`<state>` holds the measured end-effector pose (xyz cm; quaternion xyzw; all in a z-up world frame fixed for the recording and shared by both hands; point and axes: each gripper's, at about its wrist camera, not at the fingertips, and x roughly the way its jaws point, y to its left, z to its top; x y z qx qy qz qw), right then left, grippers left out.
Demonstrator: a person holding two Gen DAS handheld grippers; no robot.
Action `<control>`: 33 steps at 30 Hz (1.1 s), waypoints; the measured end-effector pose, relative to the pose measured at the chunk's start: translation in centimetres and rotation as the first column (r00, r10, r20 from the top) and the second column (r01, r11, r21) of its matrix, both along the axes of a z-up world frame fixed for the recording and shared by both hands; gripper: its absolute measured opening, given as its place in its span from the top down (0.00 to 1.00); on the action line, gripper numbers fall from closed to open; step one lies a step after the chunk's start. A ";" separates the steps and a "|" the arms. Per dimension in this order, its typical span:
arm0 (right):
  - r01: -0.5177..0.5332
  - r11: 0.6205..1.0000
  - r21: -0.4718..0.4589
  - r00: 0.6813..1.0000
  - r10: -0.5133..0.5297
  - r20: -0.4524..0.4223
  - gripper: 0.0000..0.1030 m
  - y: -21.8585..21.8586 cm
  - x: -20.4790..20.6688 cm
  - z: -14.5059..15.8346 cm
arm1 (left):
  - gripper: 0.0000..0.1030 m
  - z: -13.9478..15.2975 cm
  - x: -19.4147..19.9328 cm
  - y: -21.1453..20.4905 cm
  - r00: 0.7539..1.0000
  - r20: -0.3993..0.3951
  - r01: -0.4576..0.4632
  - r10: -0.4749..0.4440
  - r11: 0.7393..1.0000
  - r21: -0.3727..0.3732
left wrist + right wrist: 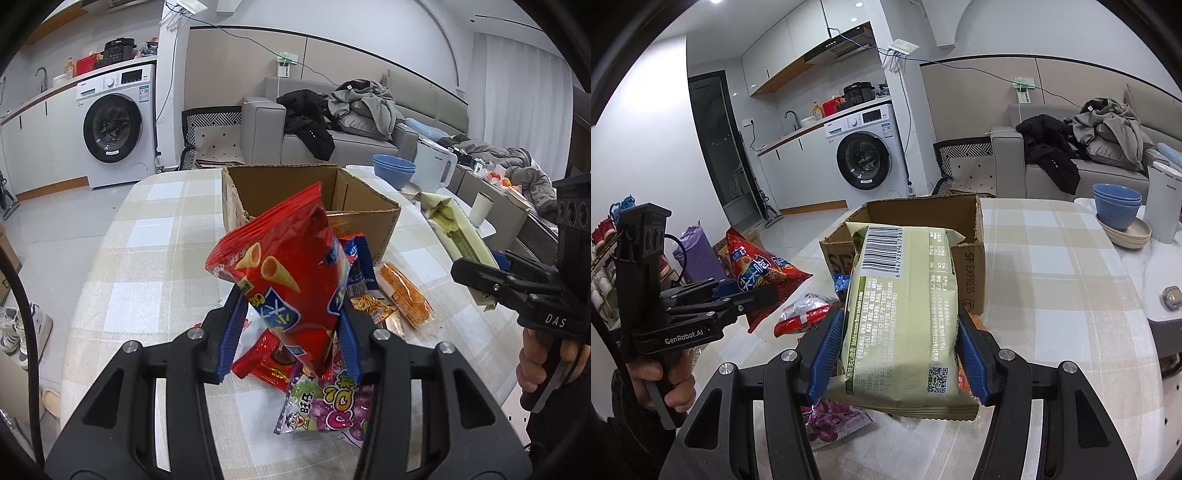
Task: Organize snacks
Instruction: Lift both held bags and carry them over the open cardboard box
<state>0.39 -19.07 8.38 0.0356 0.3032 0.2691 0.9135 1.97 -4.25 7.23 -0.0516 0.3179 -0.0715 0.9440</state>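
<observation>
My left gripper (291,336) is shut on a red bag of cone snacks (284,273), lifted off the table; the same red bag (764,273) shows at the left of the right wrist view. My right gripper (899,352) is shut on a pale green cookie pack (905,314), barcode side up, held above the table; that green pack (458,236) appears at the right of the left wrist view. An open cardboard box (314,199) stands on the table just beyond both packs. Loose snacks lie below: a purple gummy bag (325,406), an orange cracker pack (404,295), a blue wrapper (360,266).
The checked tablecloth (147,258) covers a rounded table. Blue bowls (393,170) and a white kettle (436,166) stand at the back right, with a white cup (482,208) nearby. A hand (661,380) holds the left gripper's handle. A sofa and washing machine are behind.
</observation>
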 end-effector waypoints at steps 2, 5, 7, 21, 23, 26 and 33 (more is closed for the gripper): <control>0.001 1.000 0.003 1.000 -0.001 -0.005 0.42 0.0 0.6 0.2 | 0.58 0.2 0.5 0.1 1.000 -0.001 -0.005 0.005 1.000 -0.003; 0.008 1.000 -0.001 1.000 -0.008 -0.006 0.42 0.1 1.1 0.6 | 0.58 0.4 1.6 0.2 1.000 -0.004 -0.012 0.012 1.000 -0.008; 0.011 1.000 0.002 1.000 -0.011 -0.009 0.42 0.2 1.5 0.8 | 0.58 0.7 2.4 0.4 1.000 -0.002 -0.017 0.017 1.000 -0.008; 0.024 1.000 -0.014 0.999 -0.025 -0.035 0.42 0.4 5.0 1.8 | 0.58 1.4 8.4 0.3 0.999 -0.018 -0.028 0.028 1.000 -0.007; 0.024 1.000 -0.019 0.999 -0.025 -0.035 0.42 0.7 5.4 1.9 | 0.58 1.4 9.1 0.1 0.999 -0.019 -0.029 0.029 1.000 -0.005; 0.020 0.999 -0.029 0.999 -0.022 -0.038 0.42 0.9 6.3 2.1 | 0.58 1.5 10.3 0.0 0.999 -0.020 -0.032 0.032 0.999 -0.003; 0.010 0.998 -0.056 0.999 -0.012 -0.045 0.42 1.9 8.3 2.4 | 0.58 1.7 12.6 -0.2 0.999 -0.017 -0.028 0.028 1.000 0.002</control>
